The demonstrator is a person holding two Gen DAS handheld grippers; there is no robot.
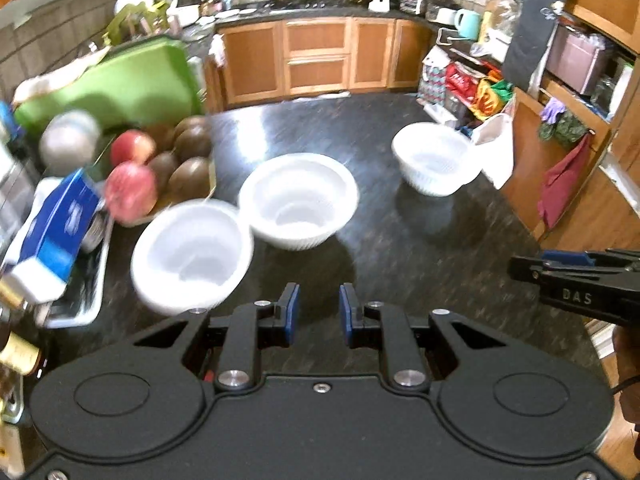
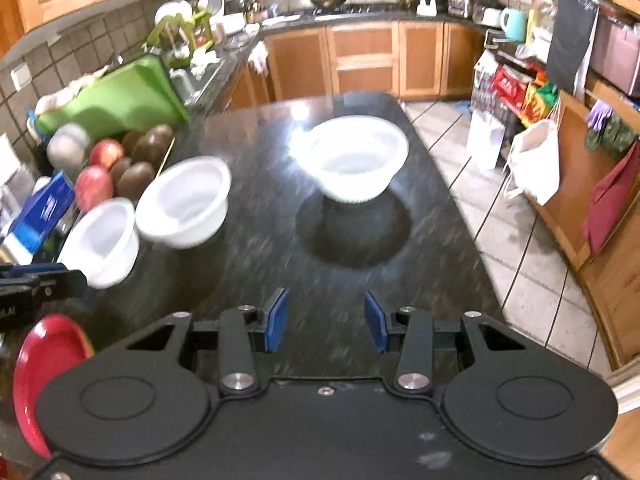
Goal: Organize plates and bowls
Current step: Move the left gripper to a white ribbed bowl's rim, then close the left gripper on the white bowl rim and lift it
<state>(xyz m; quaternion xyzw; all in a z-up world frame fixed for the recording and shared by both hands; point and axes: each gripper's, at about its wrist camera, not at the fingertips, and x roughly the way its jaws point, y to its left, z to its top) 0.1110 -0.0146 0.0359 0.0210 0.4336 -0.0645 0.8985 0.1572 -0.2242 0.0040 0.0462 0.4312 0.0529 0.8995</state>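
I see both of my tools empty above the dark counter (image 2: 420,240): the left hand-held gripper (image 1: 319,312) and right hand-held gripper (image 2: 326,320) each gape partway. Three white bowls (image 1: 298,200) sit ahead, two touching, one apart; a red plate (image 2: 44,368) lies near left.

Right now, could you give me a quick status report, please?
Left gripper and right gripper open, empty. Three white bowls unstacked on counter. Nothing blocking.
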